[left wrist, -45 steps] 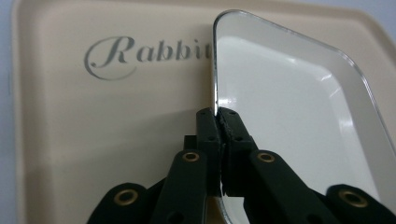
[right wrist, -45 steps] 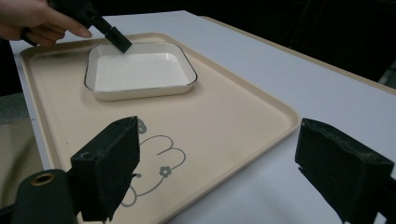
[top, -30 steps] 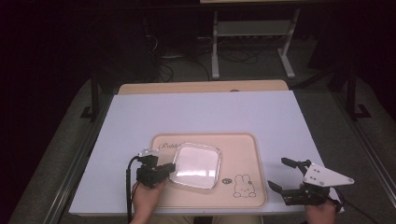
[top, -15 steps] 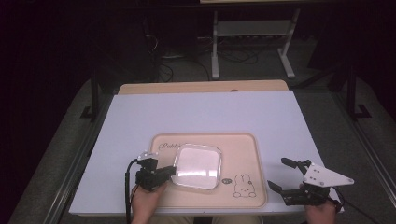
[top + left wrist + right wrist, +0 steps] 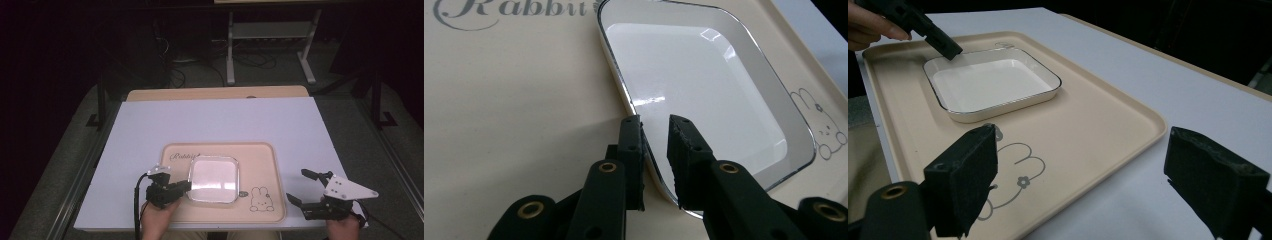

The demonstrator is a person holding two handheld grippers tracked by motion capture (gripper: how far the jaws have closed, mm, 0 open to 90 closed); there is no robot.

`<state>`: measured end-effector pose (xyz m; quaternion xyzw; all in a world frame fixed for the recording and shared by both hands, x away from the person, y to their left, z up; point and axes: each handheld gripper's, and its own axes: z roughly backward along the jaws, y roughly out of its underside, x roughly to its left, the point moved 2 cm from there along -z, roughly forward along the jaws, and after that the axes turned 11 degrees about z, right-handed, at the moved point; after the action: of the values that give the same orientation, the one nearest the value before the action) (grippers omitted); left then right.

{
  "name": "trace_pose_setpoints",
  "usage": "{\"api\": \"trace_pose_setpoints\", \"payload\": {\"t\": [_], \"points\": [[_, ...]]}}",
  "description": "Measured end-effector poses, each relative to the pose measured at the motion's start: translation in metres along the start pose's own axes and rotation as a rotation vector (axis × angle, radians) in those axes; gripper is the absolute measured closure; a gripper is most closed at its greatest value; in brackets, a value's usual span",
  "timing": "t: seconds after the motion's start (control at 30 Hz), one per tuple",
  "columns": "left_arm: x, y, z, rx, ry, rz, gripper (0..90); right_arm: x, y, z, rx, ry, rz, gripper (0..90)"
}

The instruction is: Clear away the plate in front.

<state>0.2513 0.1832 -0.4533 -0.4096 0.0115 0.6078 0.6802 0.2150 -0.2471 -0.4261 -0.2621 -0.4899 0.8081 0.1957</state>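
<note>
The table [image 5: 220, 125] takes up the middle of the high view, its pale lavender-white top running back to a tan strip at the far edge; beyond that edge, dark floor and a white metal stand [image 5: 270, 40] with cables around it.

On the near half of the table lies the tray [image 5: 260, 160], beige, rimmed, long side toward the person; the high view gives its whole outline, while the left gripper view reads off the grey "Rabbit" lettering [image 5: 509, 12] printed on it, and the right gripper view shows its rounded right-hand corner sitting on the table top.

Now the dish [image 5: 213, 179]: white, square with rounded corners and a thin dark rim, resting flat on the tray left of centre; just right of it is the rabbit drawing [image 5: 261, 199], which the right gripper view catches close up in grey outline with a small flower.

The left gripper [image 5: 184, 186] reaches in from the left with a hand behind it and a black cable looping away; from above its tips merely meet the dish's left edge; the left gripper view tells more: one jaw outside the rim, the other over the white inside, a narrow gap between, whether they actually pinch the rim cannot be told.

The right gripper [image 5: 304, 187] sits off the tray's right end near the table's front edge, grey plate on top; its jaws stand wide apart, holding nothing.
</note>
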Motion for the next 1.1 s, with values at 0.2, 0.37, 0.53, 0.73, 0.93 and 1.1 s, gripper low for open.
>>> {"api": "trace_pose_setpoints", "payload": {"t": [0.2,0.37,0.53,0.73,0.93,1.1], "points": [[-0.0020,0.0018,0.0011,0.002,0.009,-0.006,75.5,0.0002,-0.0002,0.0000,0.001,0.002,0.002,13.0],[-0.0036,0.0040,0.0005,0.006,0.023,-0.010,75.6,0.0002,-0.0002,0.0000,0.001,0.001,0.002,13.0],[-0.0041,0.0045,-0.0007,0.006,0.014,-0.020,75.9,0.0002,-0.0003,0.0002,0.000,0.002,0.002,13.0],[-0.0058,0.0049,-0.0020,0.004,0.016,-0.022,76.1,0.0004,-0.0004,0.0004,0.000,0.002,0.001,13.0],[-0.0070,0.0064,-0.0035,0.001,0.019,-0.022,76.1,0.0004,-0.0004,0.0007,0.000,0.002,0.000,13.0],[-0.0064,0.0065,-0.0044,0.002,0.021,-0.017,76.2,0.0005,-0.0005,0.0008,-0.001,0.003,0.002,13.0]]}}
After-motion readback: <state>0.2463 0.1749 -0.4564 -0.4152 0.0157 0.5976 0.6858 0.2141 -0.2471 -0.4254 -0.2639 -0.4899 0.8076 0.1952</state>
